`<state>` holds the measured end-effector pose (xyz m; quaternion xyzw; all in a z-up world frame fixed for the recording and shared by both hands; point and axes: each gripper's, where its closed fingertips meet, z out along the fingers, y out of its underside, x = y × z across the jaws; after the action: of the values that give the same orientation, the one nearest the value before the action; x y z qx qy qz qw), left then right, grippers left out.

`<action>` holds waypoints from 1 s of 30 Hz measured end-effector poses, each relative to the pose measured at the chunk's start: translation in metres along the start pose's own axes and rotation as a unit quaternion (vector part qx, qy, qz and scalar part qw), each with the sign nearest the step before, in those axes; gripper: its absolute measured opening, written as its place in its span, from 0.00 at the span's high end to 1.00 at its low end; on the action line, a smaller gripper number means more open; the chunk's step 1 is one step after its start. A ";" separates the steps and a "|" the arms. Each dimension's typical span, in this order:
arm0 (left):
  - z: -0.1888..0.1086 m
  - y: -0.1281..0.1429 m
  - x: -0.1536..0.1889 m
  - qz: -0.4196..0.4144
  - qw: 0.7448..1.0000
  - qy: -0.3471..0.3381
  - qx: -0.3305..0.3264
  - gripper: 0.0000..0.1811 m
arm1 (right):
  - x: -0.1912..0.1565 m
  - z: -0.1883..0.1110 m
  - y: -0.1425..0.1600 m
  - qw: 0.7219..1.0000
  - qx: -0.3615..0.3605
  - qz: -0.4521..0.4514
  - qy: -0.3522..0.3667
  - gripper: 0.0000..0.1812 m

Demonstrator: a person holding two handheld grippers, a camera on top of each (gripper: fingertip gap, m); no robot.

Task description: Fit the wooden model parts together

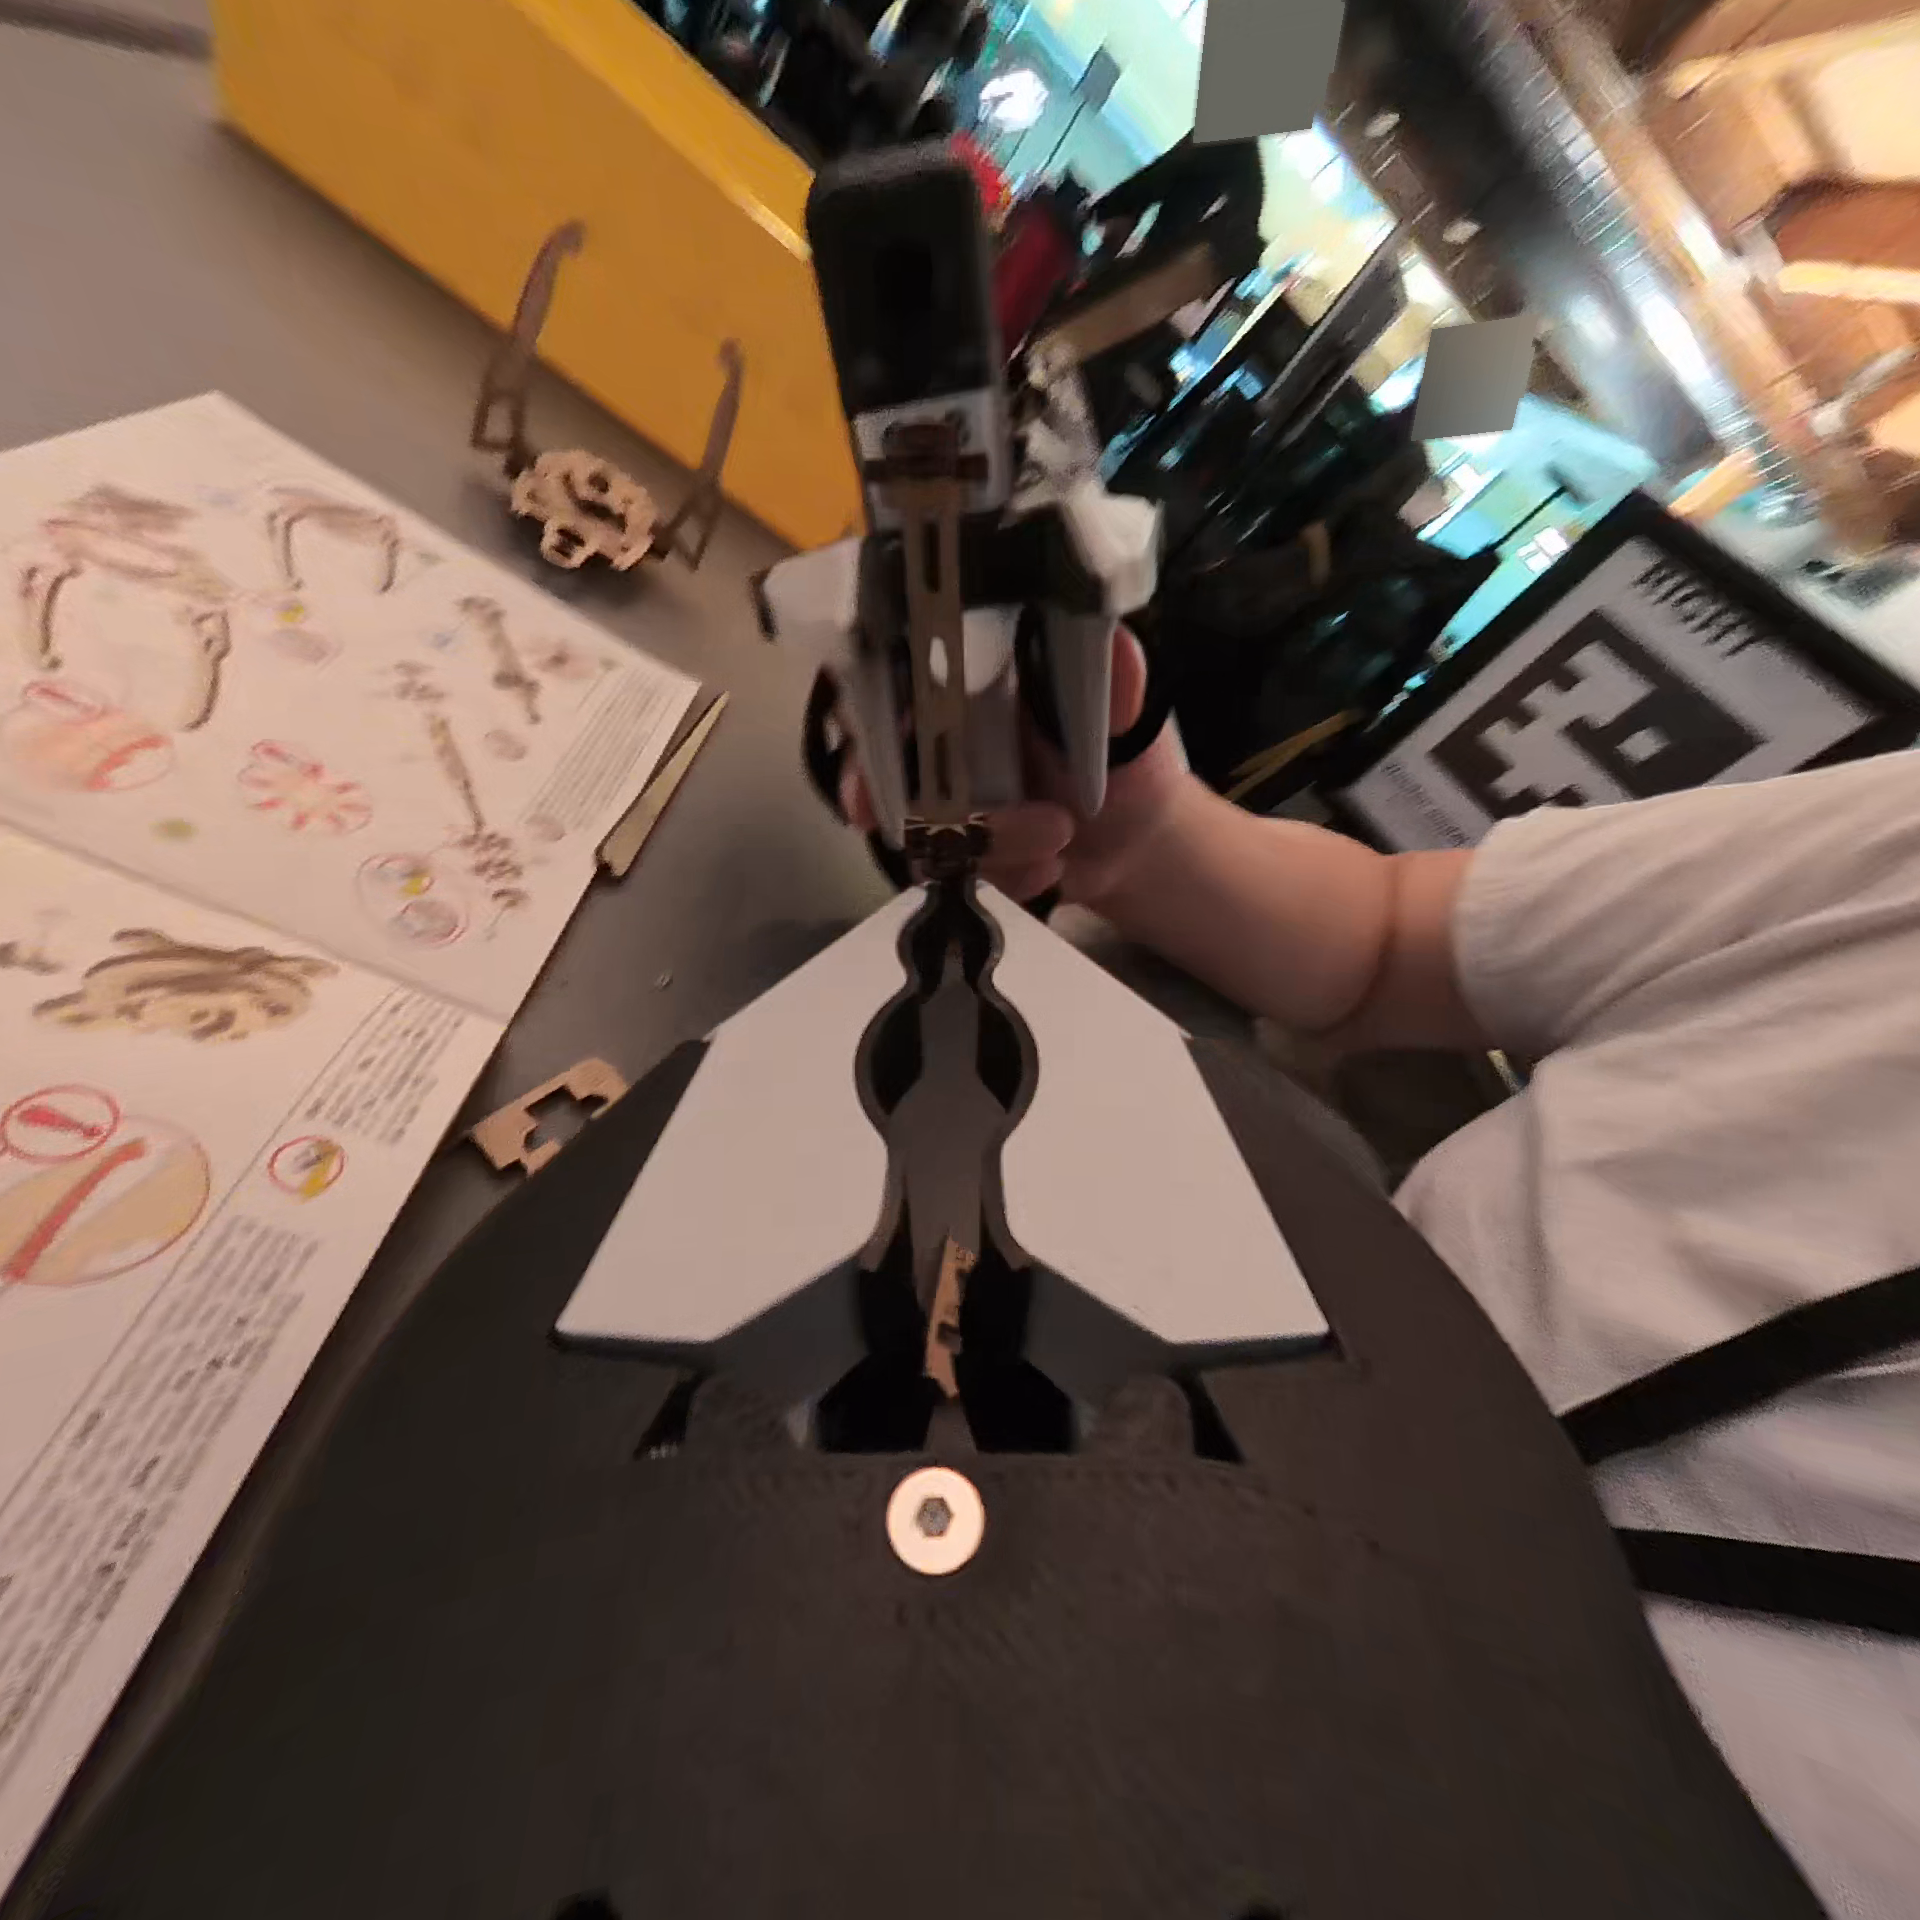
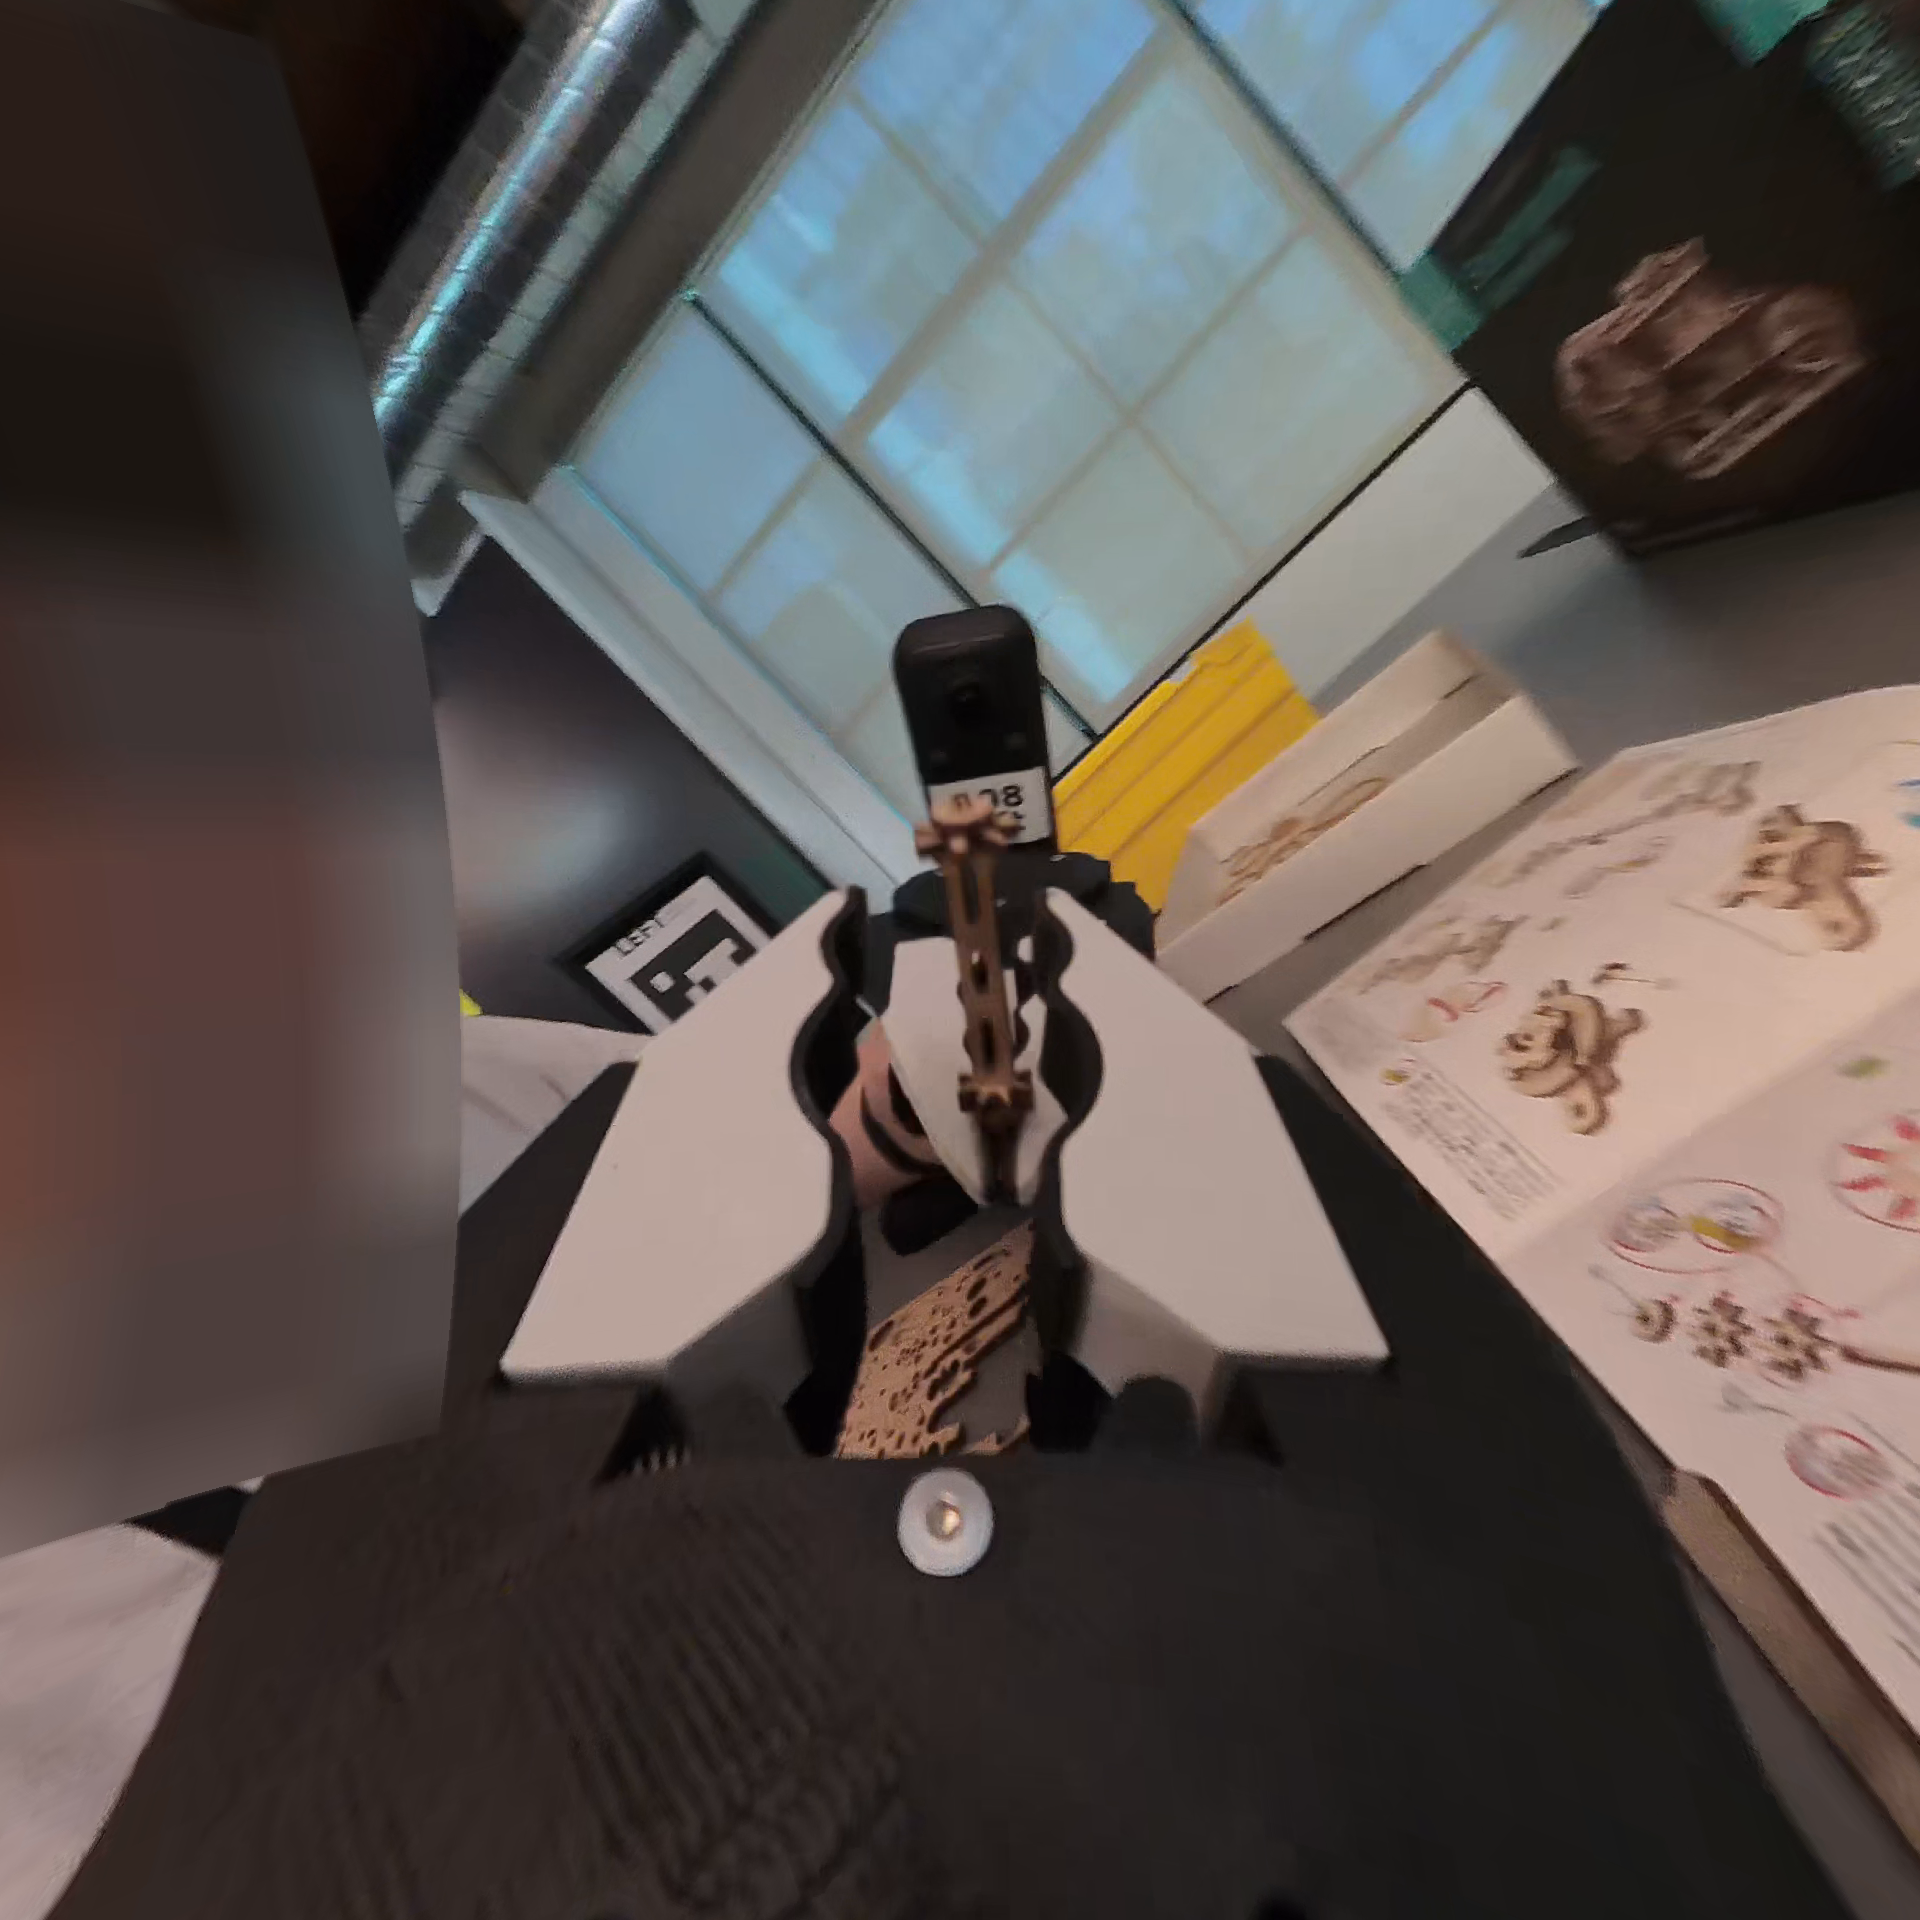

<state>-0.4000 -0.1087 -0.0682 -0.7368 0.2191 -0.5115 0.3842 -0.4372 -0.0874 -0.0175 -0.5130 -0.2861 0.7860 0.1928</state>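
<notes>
Left gripper (image 1: 943, 894): jaws closed on slotted strip (image 1: 940, 665). Right gripper (image 2: 948, 914): jaws apart, strip between. Surface (image 1: 135, 281): instruction sheets (image 1: 312, 675), loose parts (image 1: 587, 509).

Left wrist view: printed instruction sheets (image 1: 312, 707) flat on grey table (image 1: 125, 260), left. Yellow box (image 1: 540, 249) behind sheets; partly built wooden model (image 1: 592, 499) between them, before box. Pointed wooden sliver (image 1: 665, 784) at sheet's right edge. Small notched wooden piece (image 1: 545, 1117) nearer, beside left gripper (image 1: 945, 904). Slotted wooden strip (image 1: 940, 665) straight ahead, before right gripper (image 1: 935, 769).
</notes>
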 end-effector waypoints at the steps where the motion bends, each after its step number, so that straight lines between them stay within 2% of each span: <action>1: 0.002 0.002 -0.001 0.000 1.000 -0.008 -0.006 1.00 | 0.002 -0.002 0.000 1.000 -0.003 0.000 0.010 0.91; 2: 0.003 0.004 -0.002 -0.005 1.000 -0.014 -0.011 1.00 | 0.008 -0.004 0.003 1.000 -0.011 0.002 0.027 0.97; 3: 0.004 0.007 -0.005 -0.010 1.000 -0.022 -0.018 1.00 | 0.014 -0.005 0.004 0.999 -0.013 0.003 0.042 0.98; 7: 0.004 0.013 -0.012 -0.015 0.999 -0.041 -0.033 1.00 | 0.026 -0.007 0.010 0.998 -0.015 0.033 0.059 0.97; 11: 0.003 0.012 -0.015 -0.049 0.998 -0.027 -0.020 0.99 | 0.036 -0.010 0.009 0.993 0.012 0.108 0.042 0.97; 14: 0.001 0.012 -0.015 -0.081 0.997 -0.002 -0.010 1.00 | 0.038 -0.010 0.011 0.994 0.003 0.092 0.058 0.97; 18: 0.001 0.010 -0.014 -0.087 0.996 0.013 -0.006 1.00 | 0.038 -0.011 0.010 0.992 0.009 0.117 0.044 0.97; 21: 0.004 0.018 -0.010 -0.073 0.997 0.019 -0.030 1.00 | 0.035 -0.008 0.017 0.994 -0.019 0.098 0.045 0.97; 25: 0.013 0.027 -0.006 -0.113 0.992 0.045 -0.041 1.00 | 0.034 0.000 0.035 0.994 -0.073 0.060 0.060 0.97; 30: 0.011 0.022 -0.009 -0.131 0.990 0.055 -0.023 1.00 | 0.036 -0.005 0.026 0.995 -0.050 0.065 0.061 0.97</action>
<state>-0.3917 -0.1120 -0.0924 -0.7386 0.1534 -0.5917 0.2844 -0.4470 -0.0845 -0.0606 -0.5866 -0.2785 0.7488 0.1326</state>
